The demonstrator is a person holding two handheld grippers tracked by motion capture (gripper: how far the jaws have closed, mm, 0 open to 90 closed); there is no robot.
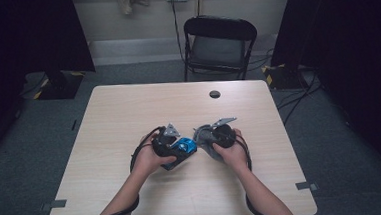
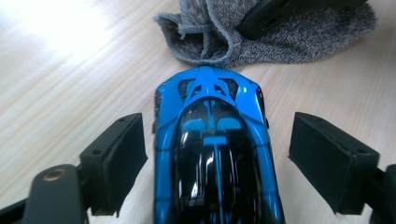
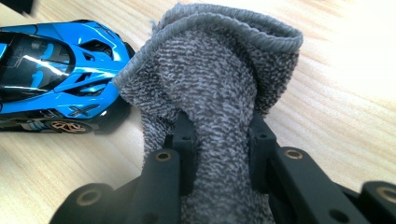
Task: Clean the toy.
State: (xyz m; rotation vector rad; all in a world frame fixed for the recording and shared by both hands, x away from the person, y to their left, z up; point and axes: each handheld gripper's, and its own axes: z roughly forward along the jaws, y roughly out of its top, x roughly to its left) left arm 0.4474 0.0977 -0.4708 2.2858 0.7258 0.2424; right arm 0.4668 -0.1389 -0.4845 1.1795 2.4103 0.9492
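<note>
Down at the near edge, two forearms come in over the pale wooden counter [image 1: 128, 106], each hand wrapped round a set of tongs. The left tongs [image 2: 215, 158] are spread wide, and the blue toy car [image 2: 212, 154] sits right between the pads with daylight on both sides, nothing pressing on its flanks. From the high view the left tongs [image 1: 173, 141] sit just left of centre with the car [image 1: 183, 147] tucked against them. And the car is on its wheels on the counter, nose aimed at the cloth ahead! The right tongs [image 3: 219, 140] are clamped tight on the grey knit cloth [image 3: 219, 93], the fabric bunched up between the pads and rising in a loose open fold above them. In the high view the right tongs [image 1: 215, 136] sit close beside the left, and the cloth [image 1: 205, 141] is just beside the car's front end. Further back there's a small dark round hole [image 1: 214, 94] in the counter, and beyond the far edge a black folding chair [image 1: 220, 45] stands on the grey floor.
</note>
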